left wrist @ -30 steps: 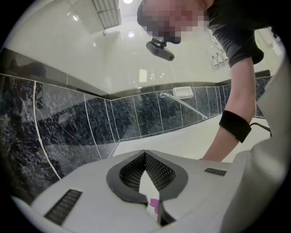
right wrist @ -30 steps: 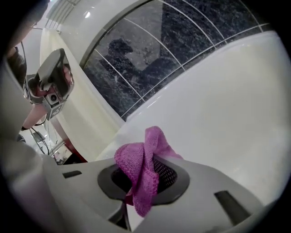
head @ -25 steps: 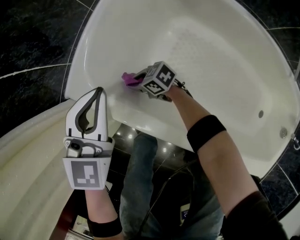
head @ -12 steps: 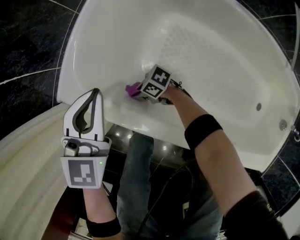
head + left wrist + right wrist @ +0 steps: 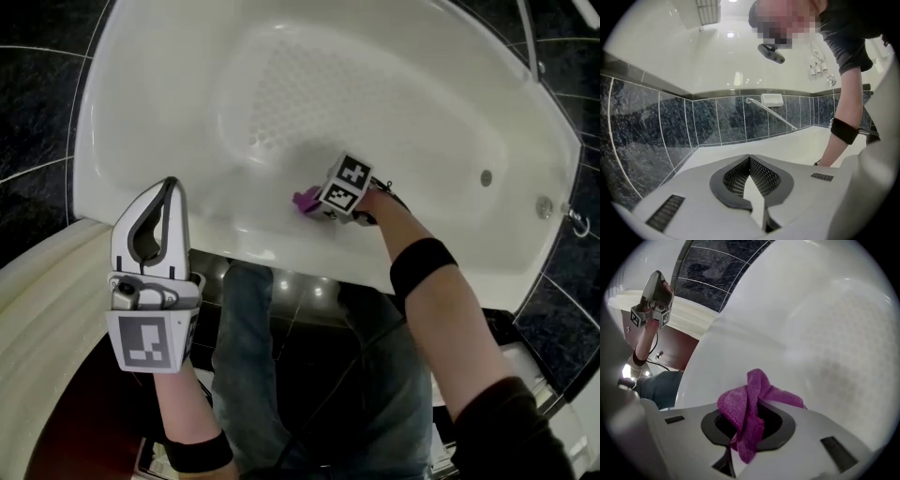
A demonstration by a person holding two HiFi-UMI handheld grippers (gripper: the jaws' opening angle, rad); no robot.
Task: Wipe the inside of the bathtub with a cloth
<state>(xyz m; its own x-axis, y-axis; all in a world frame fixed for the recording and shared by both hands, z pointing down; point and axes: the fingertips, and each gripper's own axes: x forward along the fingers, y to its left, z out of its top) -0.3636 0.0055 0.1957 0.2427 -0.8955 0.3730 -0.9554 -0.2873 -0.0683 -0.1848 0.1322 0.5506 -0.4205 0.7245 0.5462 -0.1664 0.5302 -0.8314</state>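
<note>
Cloth point(image 5: 749, 401), magenta and bunched, is pinched in the closed jaws of the right gripper point(image 5: 322, 202) and pressed on the near inner wall of the bathtub point(image 5: 441, 103), just short of its dimpled floor point(image 5: 300, 94). Wiping well probably means laying the loose fold flat on the enamel, not the hard tips, and overlapping the strokes. Left gripper point(image 5: 153, 225) hangs outside the rim, jaws together on nothing.
</note>
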